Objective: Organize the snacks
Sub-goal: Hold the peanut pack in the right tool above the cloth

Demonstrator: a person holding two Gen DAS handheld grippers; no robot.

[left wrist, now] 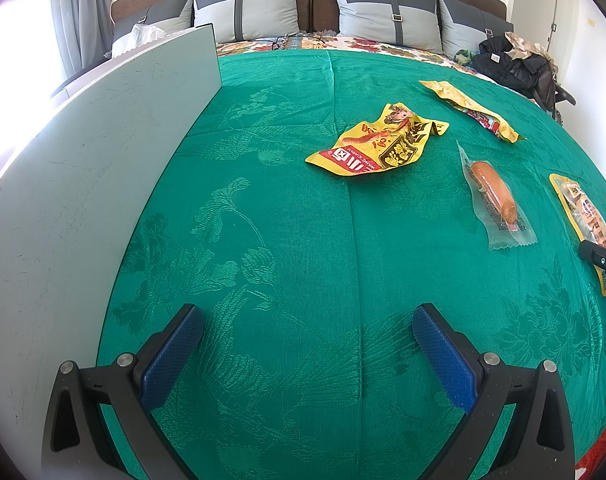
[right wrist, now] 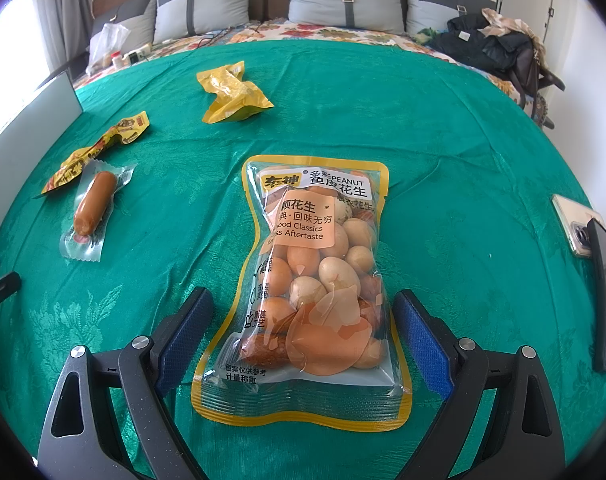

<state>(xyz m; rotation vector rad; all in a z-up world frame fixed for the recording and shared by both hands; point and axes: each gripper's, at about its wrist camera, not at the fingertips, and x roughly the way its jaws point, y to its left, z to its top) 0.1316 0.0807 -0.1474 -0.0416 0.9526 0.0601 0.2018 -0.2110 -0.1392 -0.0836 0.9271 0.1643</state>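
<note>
A clear, yellow-edged peanut bag (right wrist: 315,292) lies flat on the green cloth (right wrist: 463,160) between the open fingers of my right gripper (right wrist: 303,332), which is not gripping it. The bag also shows at the right edge of the left wrist view (left wrist: 583,216). A wrapped sausage (left wrist: 497,196) (right wrist: 91,208), a crumpled yellow-red packet (left wrist: 377,144) (right wrist: 99,146) and a second yellow packet (left wrist: 473,110) (right wrist: 233,94) lie on the cloth. My left gripper (left wrist: 307,344) is open and empty over bare cloth, well short of the snacks.
A grey-white box wall (left wrist: 83,184) (right wrist: 31,112) stands at the left. A phone (right wrist: 575,224) and a dark flat object (right wrist: 605,292) lie at the right. Pillows (left wrist: 247,8) and dark clothes (left wrist: 511,64) are at the back.
</note>
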